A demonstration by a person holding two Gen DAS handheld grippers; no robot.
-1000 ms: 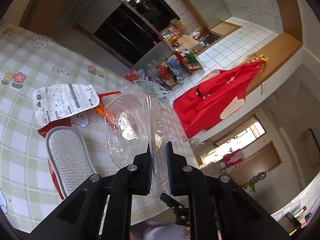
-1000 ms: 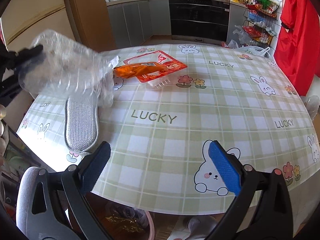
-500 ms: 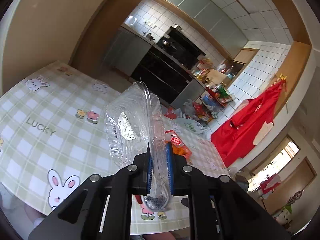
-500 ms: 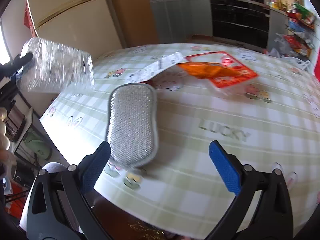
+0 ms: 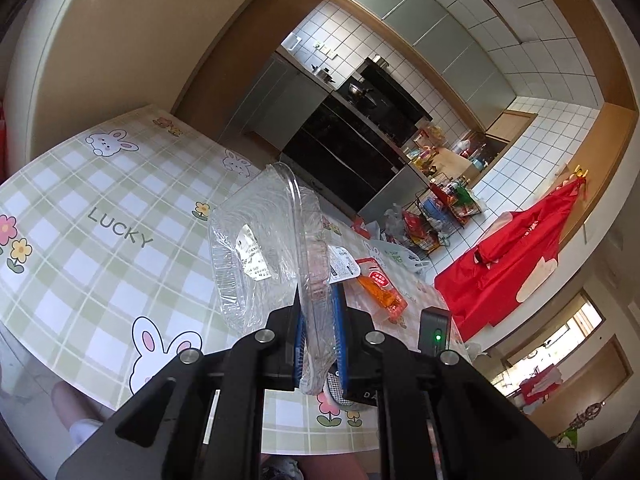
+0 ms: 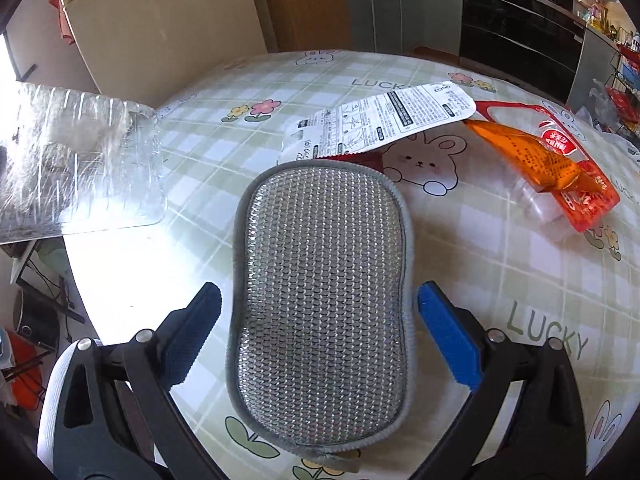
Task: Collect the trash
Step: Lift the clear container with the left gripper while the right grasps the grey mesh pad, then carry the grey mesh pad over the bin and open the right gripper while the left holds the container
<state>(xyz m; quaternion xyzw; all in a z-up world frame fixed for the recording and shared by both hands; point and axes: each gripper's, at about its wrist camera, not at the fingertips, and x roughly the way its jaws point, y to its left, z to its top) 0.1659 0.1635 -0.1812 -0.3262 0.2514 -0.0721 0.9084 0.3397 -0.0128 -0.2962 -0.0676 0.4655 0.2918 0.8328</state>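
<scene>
My left gripper (image 5: 319, 334) is shut on the rim of a clear plastic clamshell container (image 5: 256, 248) and holds it in the air past the table's left edge; it also shows in the right wrist view (image 6: 76, 164). My right gripper (image 6: 318, 338) is open, its blue pads on either side of a silver mesh scrubbing pad (image 6: 320, 304) lying on the table. A white printed package card (image 6: 380, 120) and a red-and-orange plastic package (image 6: 552, 168) lie beyond the pad.
The round table (image 6: 520, 280) has a green checked cloth with rabbits and "LUCKY" print. A wooden cabinet and kitchen counters stand behind. Floor clutter and a white chair part (image 6: 56, 392) lie at the table's left edge. A red apron (image 5: 516, 256) hangs at the right.
My left gripper has swung the clear container away from the table centre to the left edge. My right gripper has moved left and closer, now straddling the mesh pad.
</scene>
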